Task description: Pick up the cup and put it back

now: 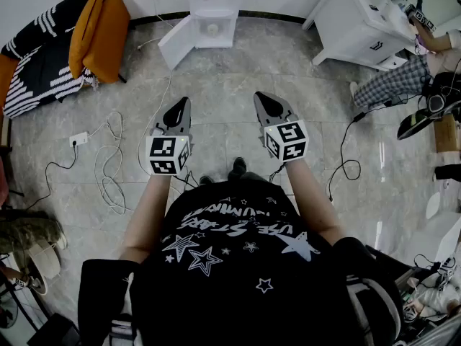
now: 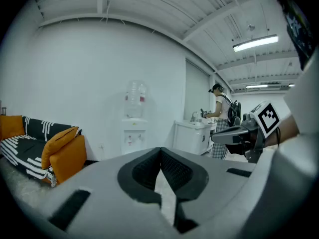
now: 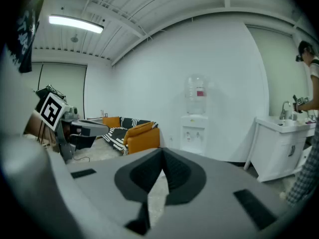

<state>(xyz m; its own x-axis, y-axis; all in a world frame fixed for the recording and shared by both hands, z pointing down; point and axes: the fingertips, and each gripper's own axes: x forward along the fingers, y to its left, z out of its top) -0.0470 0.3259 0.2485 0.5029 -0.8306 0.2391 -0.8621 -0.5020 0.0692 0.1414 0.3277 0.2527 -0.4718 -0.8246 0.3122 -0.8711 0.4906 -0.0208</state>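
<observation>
While two grippers are held out side by side over the grey tiled floor (image 1: 216, 92), neither has anything in it. The left gripper (image 1: 178, 107) has its dark pads pressed together at the tips, and the right gripper (image 1: 267, 104) is likewise closed on nothing. One water dispenser (image 1: 213, 6) stands against the far wall with one bottle on top. In its front recess sits a single small round pale shape, the only thing that could be the cup (image 1: 212, 29), though it is too small to tell for sure. It lies well apart from both grippers, straight ahead across the floor and roughly midway between the lines they point along. It looks whitish, like the dispenser round it, and finer detail is lost. One black-and-white striped sofa (image 1: 43, 56) with an orange end stands to the left. One white cabinet (image 1: 360, 24) stands to the right, with a second person (image 1: 392, 83) in checked trousers beside it. Loose cables (image 1: 108, 164) trail over the tiles on both sides.
</observation>
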